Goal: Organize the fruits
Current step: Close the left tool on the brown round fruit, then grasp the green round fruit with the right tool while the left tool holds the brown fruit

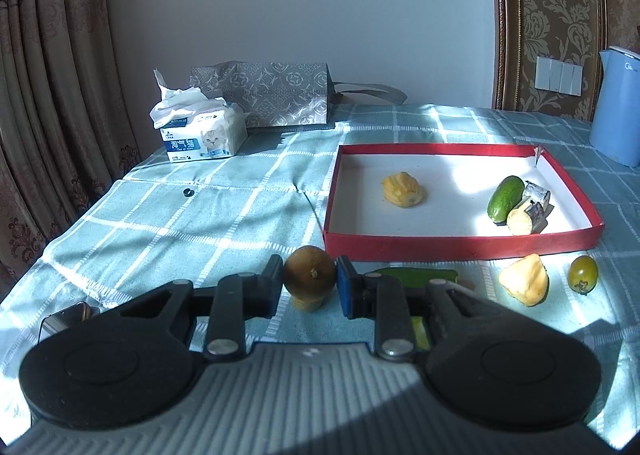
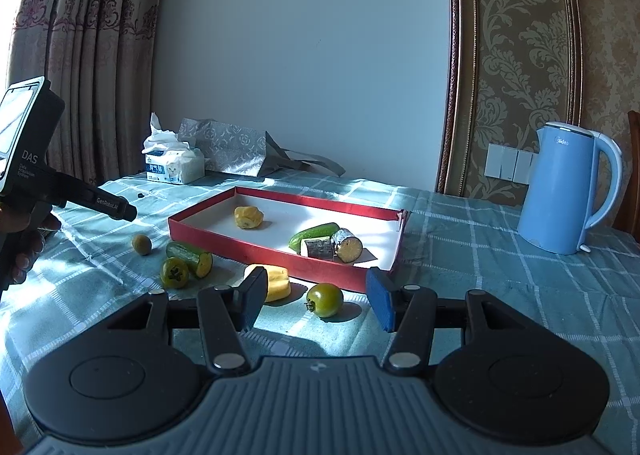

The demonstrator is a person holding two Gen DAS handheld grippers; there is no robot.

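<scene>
Hovering low over the checked surface (image 1: 180, 215), the left tool (image 1: 310, 269) has its jaws parted about as wide as the round brown fruit (image 1: 310, 274) seen between them. The right wrist view shows that fruit lying on the cloth just past the tool's tip, not lifted. The right tool (image 2: 319, 277) is spread wide and holds nothing. A green tomato (image 2: 325, 299) sits on the surface between its fingers, and a yellow chunk (image 2: 276, 282) sits just behind the left finger.

Both lie close to the near wall of the red box (image 1: 460, 247), which sits toward the far right of the surface. Inside it are a yellow piece (image 1: 402, 190) near the middle and a cucumber (image 1: 505, 199) touching two grey-skinned cut chunks (image 1: 528, 211) by the right wall. A cut cucumber half (image 2: 191, 258) and a second green tomato (image 2: 174, 273) lie touching, outside the box's near left corner. A tissue pack (image 1: 200, 135) and a patterned bag (image 1: 272, 95) stand at the far edge, and a blue kettle (image 2: 560, 191) at the right edge.
</scene>
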